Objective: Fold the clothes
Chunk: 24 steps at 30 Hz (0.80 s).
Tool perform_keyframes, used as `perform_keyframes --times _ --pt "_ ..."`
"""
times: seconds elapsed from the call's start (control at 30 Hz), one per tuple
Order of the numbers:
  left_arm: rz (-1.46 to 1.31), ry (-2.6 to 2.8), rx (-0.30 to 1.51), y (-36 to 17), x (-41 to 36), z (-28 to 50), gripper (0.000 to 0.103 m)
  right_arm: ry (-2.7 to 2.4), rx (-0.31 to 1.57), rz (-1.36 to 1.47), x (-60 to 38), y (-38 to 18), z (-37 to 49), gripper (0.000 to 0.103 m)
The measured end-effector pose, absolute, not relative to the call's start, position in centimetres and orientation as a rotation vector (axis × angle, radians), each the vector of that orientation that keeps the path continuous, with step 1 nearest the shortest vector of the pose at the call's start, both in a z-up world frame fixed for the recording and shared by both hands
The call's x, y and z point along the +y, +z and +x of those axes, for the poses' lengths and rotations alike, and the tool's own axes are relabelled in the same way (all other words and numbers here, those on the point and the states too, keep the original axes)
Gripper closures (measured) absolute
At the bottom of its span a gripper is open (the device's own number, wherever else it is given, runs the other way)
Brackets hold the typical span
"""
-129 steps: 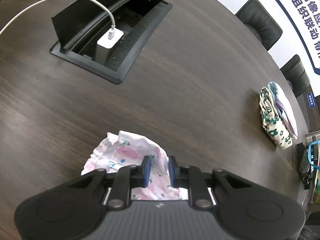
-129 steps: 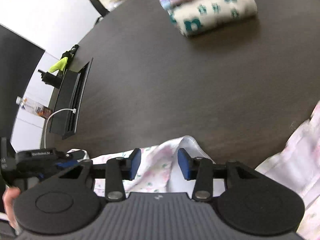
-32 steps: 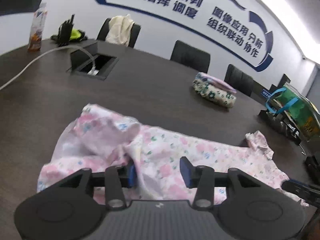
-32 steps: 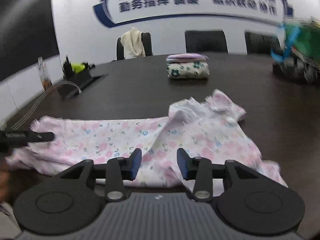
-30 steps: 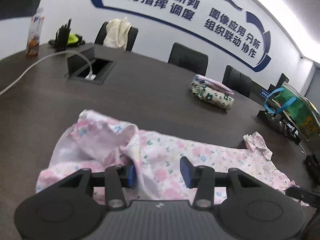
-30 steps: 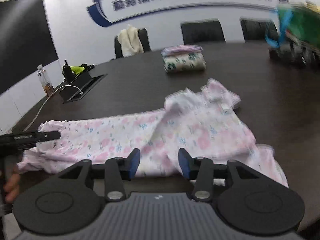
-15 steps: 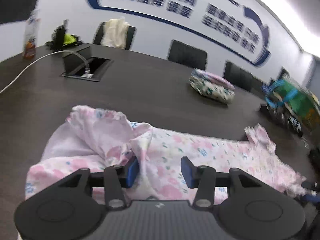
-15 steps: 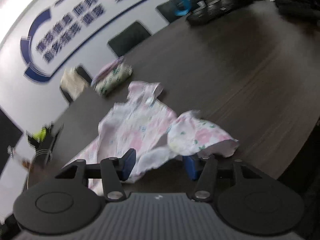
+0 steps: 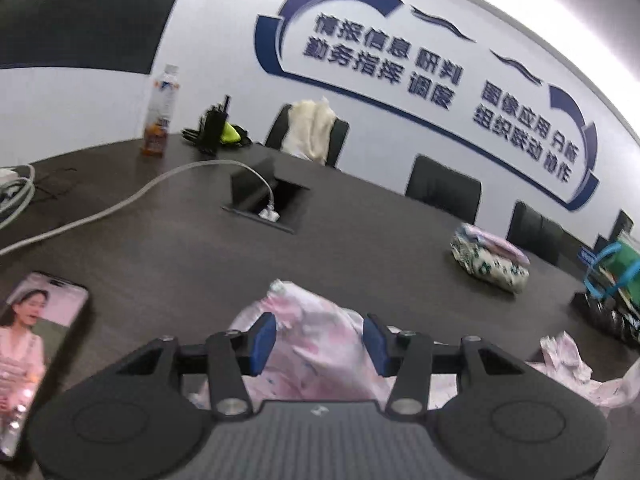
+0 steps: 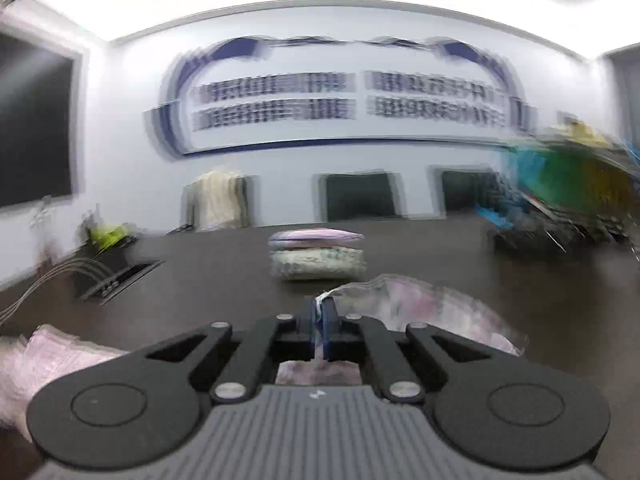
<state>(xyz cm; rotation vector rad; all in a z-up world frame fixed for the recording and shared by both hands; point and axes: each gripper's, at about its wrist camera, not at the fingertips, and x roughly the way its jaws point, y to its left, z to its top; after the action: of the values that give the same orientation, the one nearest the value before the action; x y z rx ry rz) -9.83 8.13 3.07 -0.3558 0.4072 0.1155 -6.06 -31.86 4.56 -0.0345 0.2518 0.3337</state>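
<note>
A pink floral garment point(image 9: 308, 360) lies bunched on the dark table point(image 9: 360, 240). My left gripper point(image 9: 319, 336) stands open low over it, and a hump of the cloth rises between its blue pads point(image 9: 264, 336). The pads do not look pressed on it. In the blurred right wrist view my right gripper point(image 10: 319, 314) is shut on a thin edge of the same garment point(image 10: 420, 304), which trails off to the right. A folded stack of clothes point(image 9: 490, 256) point(image 10: 316, 258) sits farther back on the table.
A lit phone point(image 9: 36, 344) lies at the near left. A white cable point(image 9: 120, 204) runs to an open socket box point(image 9: 266, 198). A bottle point(image 9: 162, 116) stands at the far left, and bags point(image 9: 612, 280) crowd the right edge. Chairs line the far side.
The right jaws have closed on the garment's edge after swinging round. The left view has turned left, bringing the phone into sight, and the cloth now humps up between the left fingers.
</note>
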Motion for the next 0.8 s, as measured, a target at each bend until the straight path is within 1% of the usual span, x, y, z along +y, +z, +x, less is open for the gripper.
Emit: perform_keyframes --times 0.13,0.23,0.3,0.33,0.37,0.4,0.53,0.6,0.67,0.73,0.8 --pt "-0.357 0.061 0.393 3.8 7.9 -10.3 0.054 0.649 0.351 -0.331 -24.9 2.5 -6.6 0.100" --pt "-0.351 -0.009 0.424 3.6 7.0 -10.1 0.054 0.778 0.464 -0.446 -21.5 0.5 -6.4 0.099" --pt "-0.342 -0.045 0.451 3.3 6.3 -9.8 0.054 0.810 0.509 -0.481 -20.6 0.0 -6.2 0.089" --pt "-0.340 -0.062 0.465 3.1 6.0 -9.6 0.054 0.825 0.522 -0.486 -20.6 0.1 -6.3 0.073" --pt "-0.339 -0.079 0.478 3.0 5.6 -9.5 0.054 0.842 0.518 -0.470 -21.0 0.5 -6.6 0.055" --pt "-0.337 -0.095 0.486 2.9 5.4 -9.4 0.054 0.863 0.514 -0.450 -21.5 0.9 -6.9 0.051" --pt "-0.320 -0.108 0.487 2.5 4.6 -9.5 0.050 0.913 0.510 -0.326 -25.1 4.1 -7.2 0.049" --pt "-0.326 -0.115 0.493 2.4 4.5 -9.3 0.050 0.839 0.487 -0.239 -27.3 6.1 -7.1 0.046" --pt "-0.335 -0.133 0.498 2.5 4.2 -9.0 0.050 0.684 0.488 -0.107 -30.4 7.3 -5.3 0.036" --pt "-0.339 -0.162 0.497 2.8 3.5 -8.9 0.050 0.477 0.530 0.019 -33.8 7.2 -2.5 0.036" --pt "-0.348 -0.199 0.498 3.1 2.9 -8.9 0.049 0.338 0.615 0.083 -36.1 6.2 0.6 0.036"
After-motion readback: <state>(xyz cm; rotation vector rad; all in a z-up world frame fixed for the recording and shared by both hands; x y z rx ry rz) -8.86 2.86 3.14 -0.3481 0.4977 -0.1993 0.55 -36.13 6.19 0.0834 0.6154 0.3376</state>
